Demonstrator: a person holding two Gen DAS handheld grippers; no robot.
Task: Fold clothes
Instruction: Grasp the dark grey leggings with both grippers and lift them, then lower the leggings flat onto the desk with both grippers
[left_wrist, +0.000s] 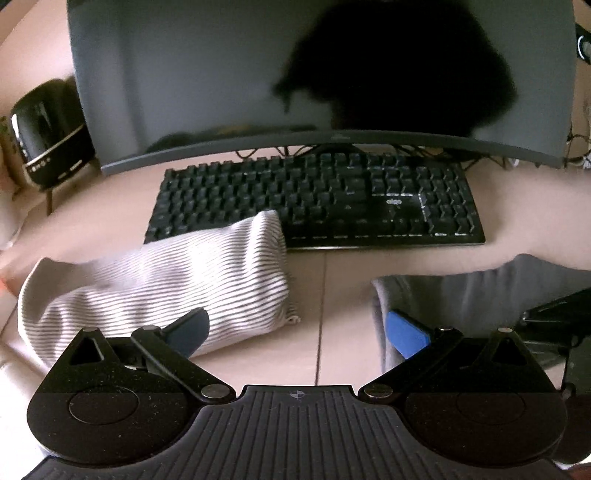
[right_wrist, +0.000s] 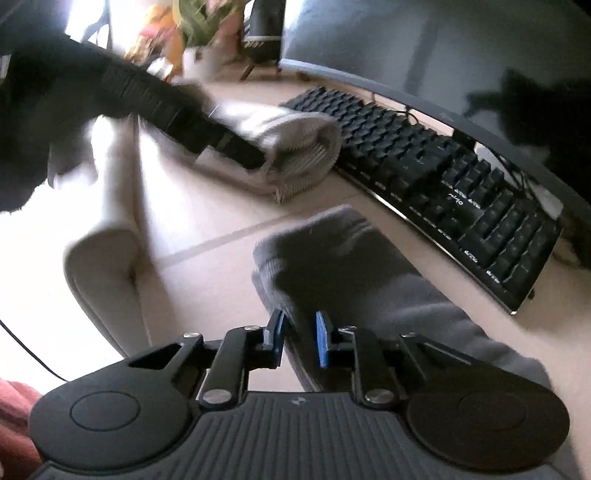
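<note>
A white grey-striped garment (left_wrist: 166, 284), folded into a roll, lies on the pink table (left_wrist: 332, 295) in front of the keyboard; it also shows in the right wrist view (right_wrist: 295, 140). A grey garment (left_wrist: 461, 295) lies to its right. My left gripper (left_wrist: 295, 332) is open wide and empty above the bare table between the two garments. My right gripper (right_wrist: 298, 338) is shut on a fold of the grey garment (right_wrist: 351, 266). The left gripper's black body (right_wrist: 166, 107) shows blurred over the striped garment.
A black keyboard (left_wrist: 325, 199) and a dark curved monitor (left_wrist: 258, 74) stand behind the clothes. A black speaker (left_wrist: 48, 133) stands at the back left. A pale cloth (right_wrist: 107, 258) lies at the left of the right wrist view. A plant (right_wrist: 199, 22) stands far back.
</note>
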